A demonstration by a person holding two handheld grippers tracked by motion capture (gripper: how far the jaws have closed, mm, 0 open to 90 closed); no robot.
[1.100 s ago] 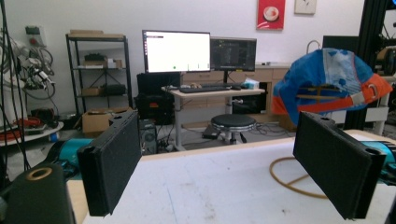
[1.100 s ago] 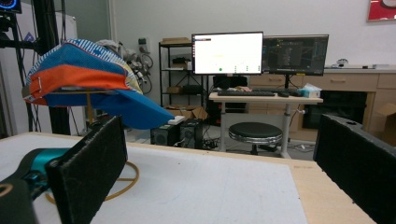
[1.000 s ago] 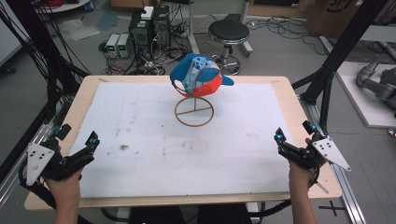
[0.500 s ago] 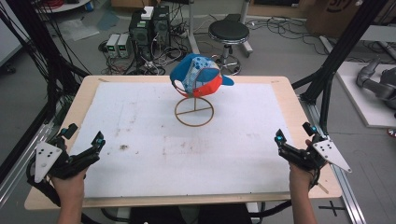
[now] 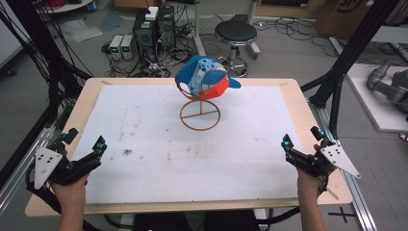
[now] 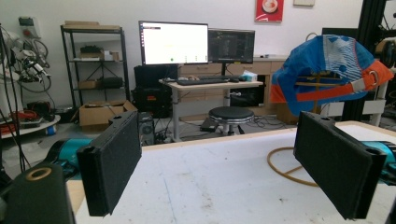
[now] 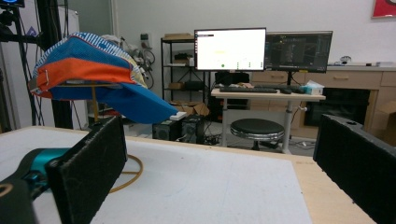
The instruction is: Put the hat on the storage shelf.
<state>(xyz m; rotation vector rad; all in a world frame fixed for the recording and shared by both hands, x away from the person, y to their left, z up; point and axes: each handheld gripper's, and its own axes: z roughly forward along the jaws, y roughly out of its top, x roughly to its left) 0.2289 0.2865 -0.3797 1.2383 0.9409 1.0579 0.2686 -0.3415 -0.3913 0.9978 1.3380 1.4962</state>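
The blue and orange cap (image 5: 204,79) sits on a wooden stand (image 5: 200,114) at the far middle of the table (image 5: 298,103). Both grippers are at the near corners, well apart from it — the left gripper (image 5: 86,147) and the right gripper (image 5: 302,139) each have jaws spread wide, holding nothing.
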